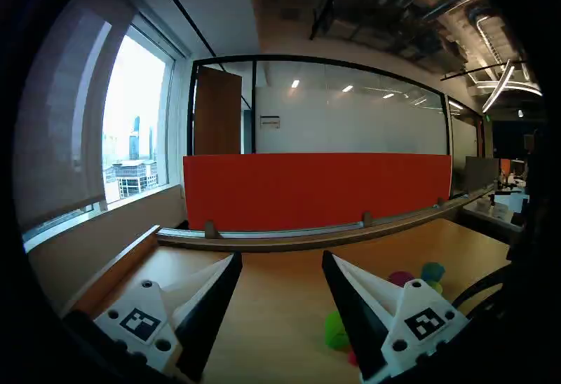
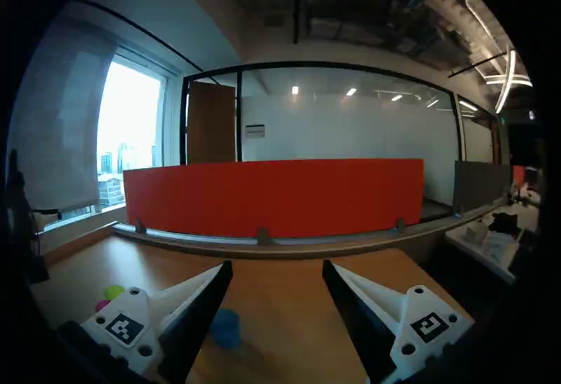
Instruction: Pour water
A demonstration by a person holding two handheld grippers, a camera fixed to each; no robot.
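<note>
Several coloured items [image 1: 336, 329] dot the desk [image 1: 294, 293] before an orange divider [image 1: 315, 191].

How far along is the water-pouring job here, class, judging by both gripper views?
Done: nothing that shows. In hand: nothing; the left gripper and right gripper hover over the wooden desk, jaws open and empty. Left: the whole job, starting with a grasp. A blurred blue item and a green item sit on the desk near the jaws; whether either is a vessel cannot be told.
</note>
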